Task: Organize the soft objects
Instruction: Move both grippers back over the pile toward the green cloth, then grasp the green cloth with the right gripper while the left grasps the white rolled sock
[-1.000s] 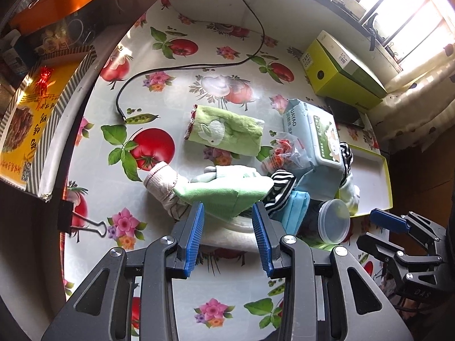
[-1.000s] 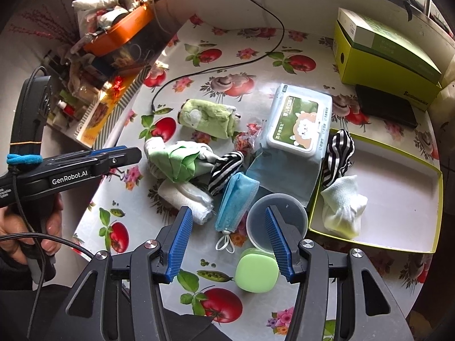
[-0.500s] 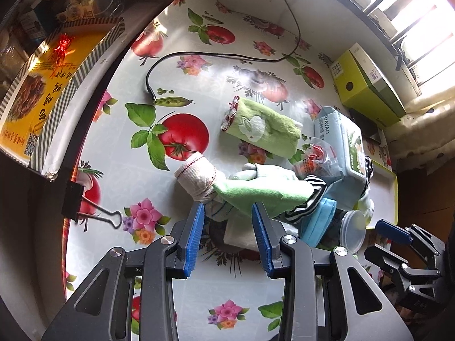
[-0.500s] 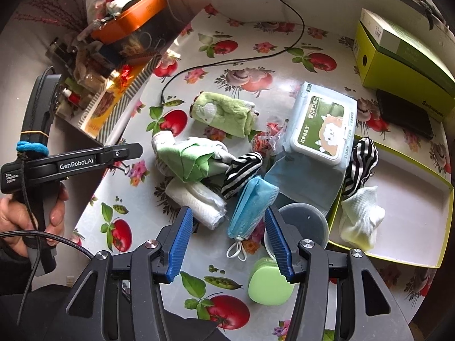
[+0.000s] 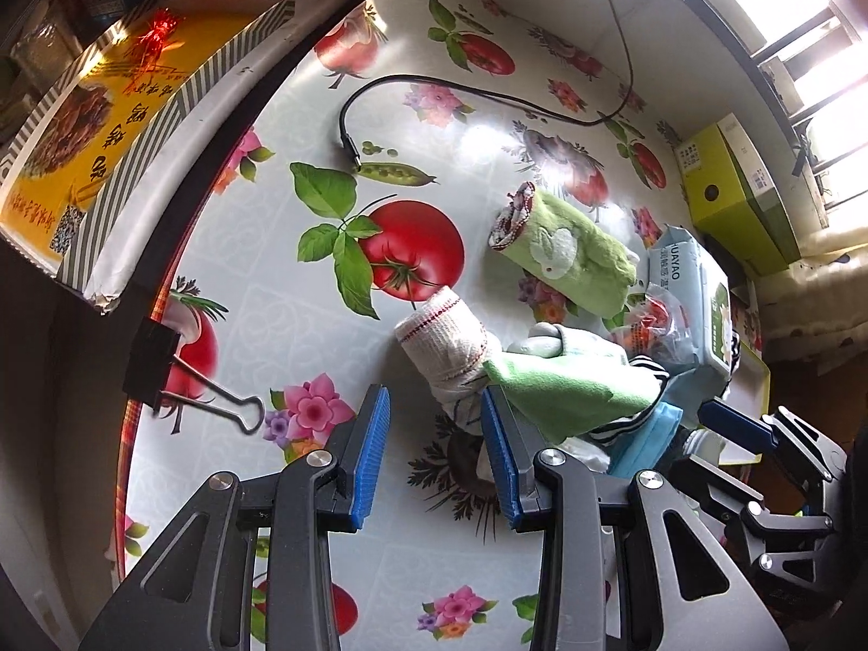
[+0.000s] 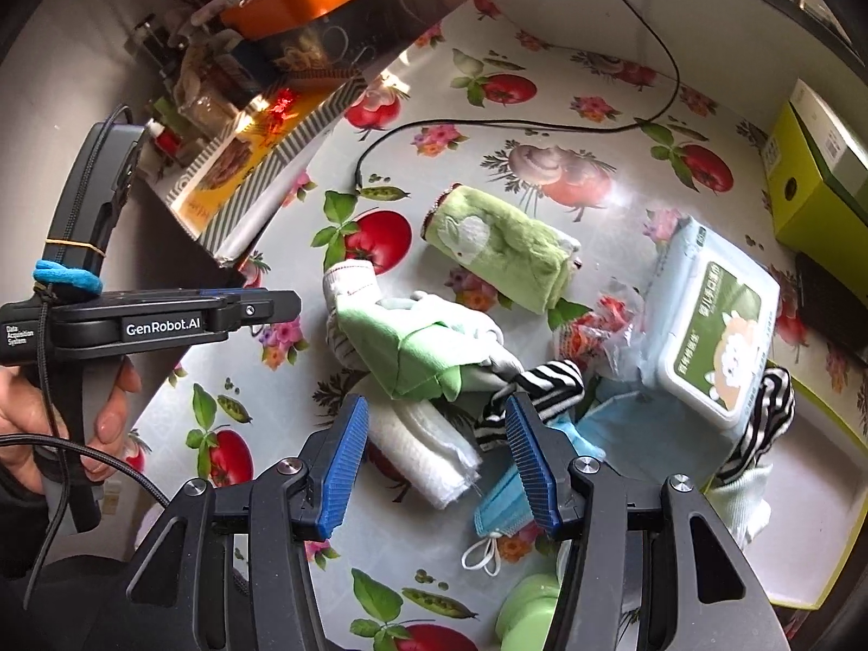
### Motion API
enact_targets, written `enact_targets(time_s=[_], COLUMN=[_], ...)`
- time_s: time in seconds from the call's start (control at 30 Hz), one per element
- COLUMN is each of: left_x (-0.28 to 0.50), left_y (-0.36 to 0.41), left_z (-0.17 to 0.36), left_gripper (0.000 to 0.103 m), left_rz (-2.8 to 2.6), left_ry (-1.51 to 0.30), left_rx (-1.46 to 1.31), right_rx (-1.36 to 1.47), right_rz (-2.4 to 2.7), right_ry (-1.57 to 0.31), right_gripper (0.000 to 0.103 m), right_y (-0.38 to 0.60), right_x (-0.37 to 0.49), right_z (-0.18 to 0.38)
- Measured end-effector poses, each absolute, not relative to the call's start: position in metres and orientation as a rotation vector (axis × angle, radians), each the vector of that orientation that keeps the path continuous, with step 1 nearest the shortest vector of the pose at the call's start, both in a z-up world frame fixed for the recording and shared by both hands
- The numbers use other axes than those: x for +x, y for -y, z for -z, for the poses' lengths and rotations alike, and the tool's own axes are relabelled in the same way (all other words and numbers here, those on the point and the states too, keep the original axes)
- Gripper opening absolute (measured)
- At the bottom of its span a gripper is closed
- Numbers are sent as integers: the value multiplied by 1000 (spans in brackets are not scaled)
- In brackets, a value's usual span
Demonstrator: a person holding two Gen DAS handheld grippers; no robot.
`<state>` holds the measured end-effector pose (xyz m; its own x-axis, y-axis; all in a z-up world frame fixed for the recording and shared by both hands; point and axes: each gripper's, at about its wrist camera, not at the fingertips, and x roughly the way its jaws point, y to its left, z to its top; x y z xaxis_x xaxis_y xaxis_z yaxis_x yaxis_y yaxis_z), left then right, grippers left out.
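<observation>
A heap of soft things lies on the flowered tablecloth: a light green cloth (image 6: 417,350) over a white knit glove (image 5: 445,339), a folded white towel (image 6: 428,453), a black-and-white striped sock (image 6: 542,385) and a blue face mask (image 6: 515,493). A rolled green towel (image 5: 564,255) lies apart, also in the right wrist view (image 6: 499,249). My left gripper (image 5: 434,455) is open and empty, just short of the glove. My right gripper (image 6: 434,461) is open and empty over the white towel. A yellow-rimmed tray (image 6: 824,548) at the right holds another striped sock (image 6: 765,423) and a pale cloth (image 6: 743,510).
A wet-wipes pack (image 6: 710,325) and a crinkled wrapper (image 6: 597,325) lie beside the heap. A black cable (image 5: 488,97) runs across the far table. A binder clip (image 5: 179,380) grips the left table edge. Green boxes (image 5: 743,200) stand at the far right. A green round case (image 6: 526,613) lies near me.
Both grippers moved left and nearer the table. The left one drew back from over the green cloth toward the glove's end; the right one shifted from the mask to the white towel.
</observation>
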<state>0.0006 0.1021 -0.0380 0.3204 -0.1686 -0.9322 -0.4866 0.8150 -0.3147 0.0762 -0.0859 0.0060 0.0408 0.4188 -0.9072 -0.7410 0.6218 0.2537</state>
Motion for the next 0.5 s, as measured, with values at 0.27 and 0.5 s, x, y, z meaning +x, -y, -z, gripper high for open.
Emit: enact_targets(time_s=[0.27, 0.5], left_x=[-3, -5], left_y=[-113, -121], left_z=[49, 56], left_gripper=[36, 36], left_rz=[-236, -238], left_ry=[-1248, -1246], left_rx=[-663, -701], right_rx=[-456, -621], right_rz=[-983, -1012], right_ry=[-1196, -1203], right_gripper=[53, 25], right_y=[45, 23], right_x=[80, 72], right_z=[12, 36])
